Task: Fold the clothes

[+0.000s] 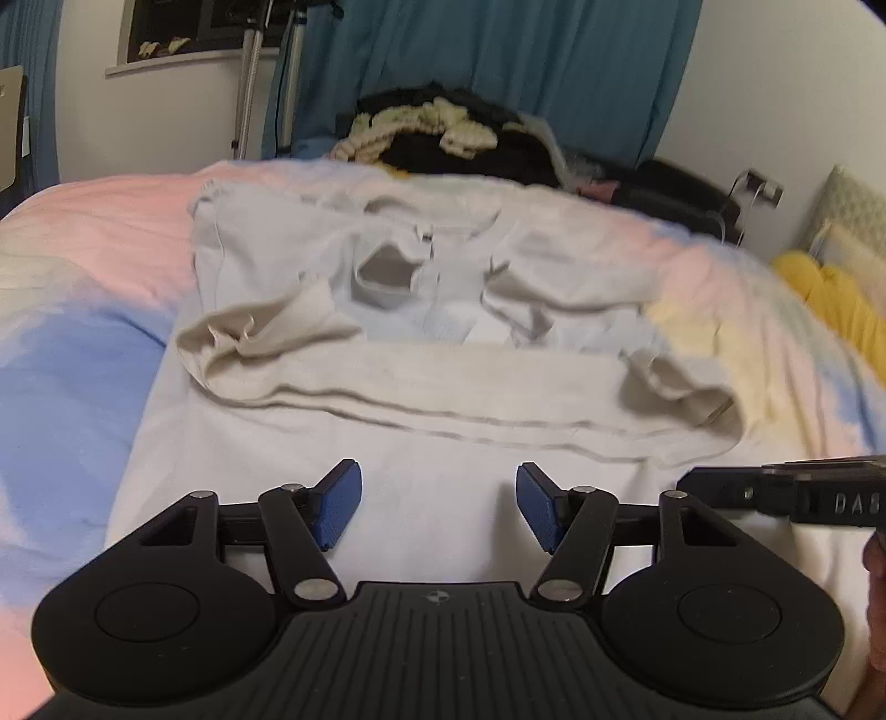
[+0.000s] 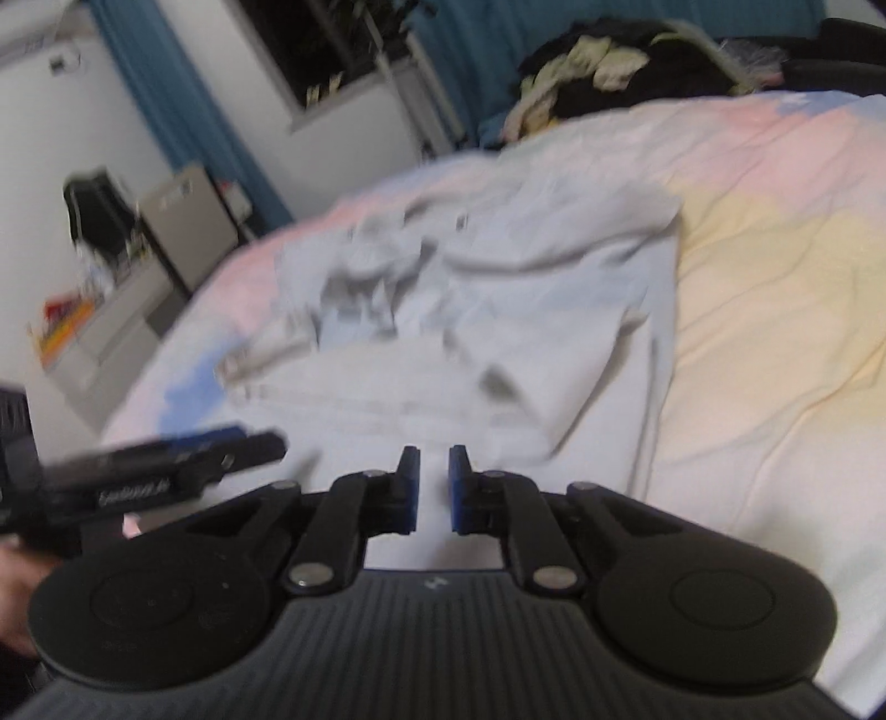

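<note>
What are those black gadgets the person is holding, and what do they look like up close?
They are two matching handheld grippers. The left gripper and right gripper each have a ribbed black body, two round black discs at the sides, and black linkage arms joined by silver pivot pins. Each finger ends in a blue pad. A small round mark sits at the middle of each body. White lettering shows along the side, too blurred to read fully.

Count on inspection: one bed [image 1: 83,266] with one pastel cover. One white garment [image 1: 421,343] spread on it. One heap of dark and cream clothes [image 1: 443,133] at the far edge. Two grippers: left [image 1: 438,507], right [image 2: 433,483]. One window [image 2: 310,50]. One yellow item [image 1: 830,299] at the bedside, kind undetermined.
</note>
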`<state>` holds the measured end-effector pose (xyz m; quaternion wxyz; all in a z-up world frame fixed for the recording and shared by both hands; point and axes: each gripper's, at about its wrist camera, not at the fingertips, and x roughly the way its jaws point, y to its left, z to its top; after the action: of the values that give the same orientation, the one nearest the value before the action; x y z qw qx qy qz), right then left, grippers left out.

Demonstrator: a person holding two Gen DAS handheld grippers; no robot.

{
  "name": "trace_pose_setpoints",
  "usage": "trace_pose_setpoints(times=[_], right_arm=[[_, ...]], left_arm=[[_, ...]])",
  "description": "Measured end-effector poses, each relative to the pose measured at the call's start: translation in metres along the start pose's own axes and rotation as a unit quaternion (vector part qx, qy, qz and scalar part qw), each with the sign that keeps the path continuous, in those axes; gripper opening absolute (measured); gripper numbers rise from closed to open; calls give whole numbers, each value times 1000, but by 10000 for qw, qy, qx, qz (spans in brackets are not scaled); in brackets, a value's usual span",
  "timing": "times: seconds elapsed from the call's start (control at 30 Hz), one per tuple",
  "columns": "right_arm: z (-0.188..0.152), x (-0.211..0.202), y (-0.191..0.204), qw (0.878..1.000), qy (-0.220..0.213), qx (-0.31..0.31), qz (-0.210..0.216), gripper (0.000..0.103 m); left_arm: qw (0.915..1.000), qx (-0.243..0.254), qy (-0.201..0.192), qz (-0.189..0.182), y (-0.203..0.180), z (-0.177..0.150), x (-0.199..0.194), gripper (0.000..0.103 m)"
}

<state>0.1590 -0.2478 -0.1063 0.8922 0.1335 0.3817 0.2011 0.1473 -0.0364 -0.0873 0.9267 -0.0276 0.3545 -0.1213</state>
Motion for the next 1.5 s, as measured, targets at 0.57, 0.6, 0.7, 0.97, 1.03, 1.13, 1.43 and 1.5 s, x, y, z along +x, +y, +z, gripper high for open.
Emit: trace_pose_setpoints(times=[0.57, 0.6, 0.7, 0.97, 1.03, 1.13, 1.43, 1.5], right_arm=[[32, 36, -23, 9960, -737, -78, -502, 10], [37, 34, -26, 9950, -844, -58, -527, 10], [49, 23, -37, 9903, -1206, 17, -688, 10], [55, -7, -48, 9799, -1792, 444, -759, 12], [52, -11, -37, 9818, -1785, 369, -540, 12], [45, -10, -11, 9858, -1618, -86, -431, 12], [25, 34, 2, 9920, -555, -754, -848, 13], [30, 42, -10, 9937, -457, -596, -828, 12]], left_arm=[[9955, -694, -450, 472, 55, 39, 26, 62], [9939, -796, -555, 516, 59, 41, 23, 62], [9915, -832, -885, 473, 61, 48, 9, 62], [9923, -495, -1121, -170, 27, 49, -28, 68], [9944, -342, -946, -331, 14, 44, -30, 68], [9968, -107, -665, -424, -4, 33, -24, 68], [9989, 289, 224, 283, -7, 18, 31, 68], [9989, 201, 174, 399, 1, 25, 38, 68]])
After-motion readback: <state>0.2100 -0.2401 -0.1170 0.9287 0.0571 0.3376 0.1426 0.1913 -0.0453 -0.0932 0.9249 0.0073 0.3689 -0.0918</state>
